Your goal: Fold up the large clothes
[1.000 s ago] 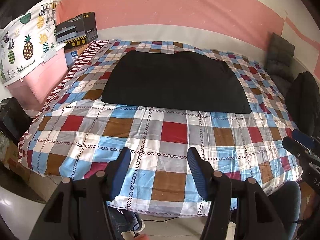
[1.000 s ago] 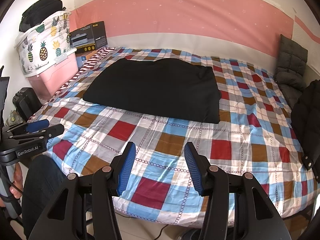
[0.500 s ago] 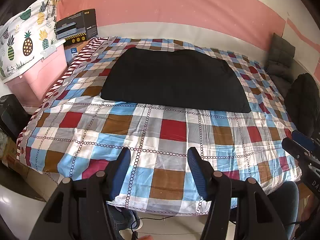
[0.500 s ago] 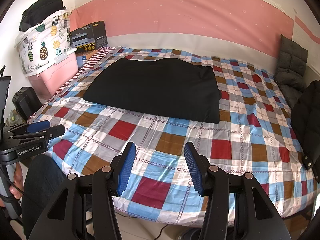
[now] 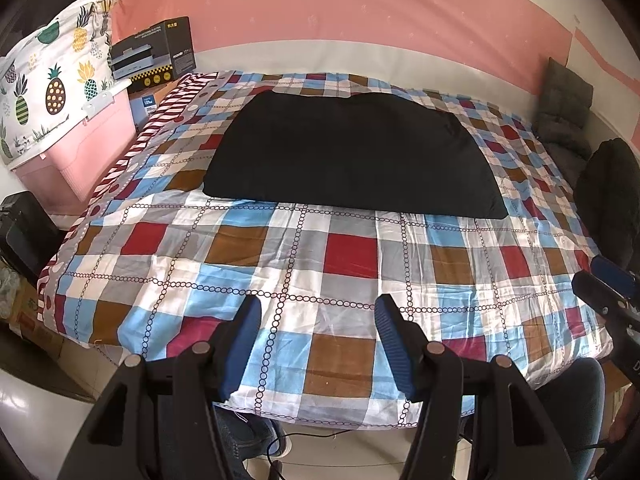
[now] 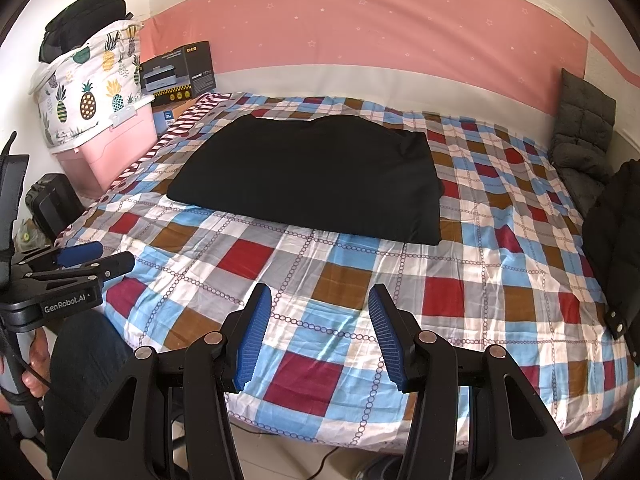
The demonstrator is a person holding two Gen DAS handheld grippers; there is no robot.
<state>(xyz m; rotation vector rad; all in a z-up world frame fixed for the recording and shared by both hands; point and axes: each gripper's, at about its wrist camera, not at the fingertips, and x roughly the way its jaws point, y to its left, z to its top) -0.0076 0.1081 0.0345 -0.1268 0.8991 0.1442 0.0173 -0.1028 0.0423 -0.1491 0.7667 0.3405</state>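
A black garment lies folded in a flat, wide rectangle on the far half of the bed; it also shows in the right wrist view. My left gripper is open and empty, hovering over the bed's near edge, well short of the garment. My right gripper is open and empty too, over the near edge. The left gripper shows at the left of the right wrist view, and the right gripper shows at the right edge of the left wrist view.
The bed carries a plaid quilt. A pink storage box with a pineapple-print bag stands left of the bed, a black carton behind it. A grey cushion and black jacket lie at the right.
The left gripper has drifted slightly, so the view has shifted a little. The garment and the right gripper have not moved. Both grippers stay open.
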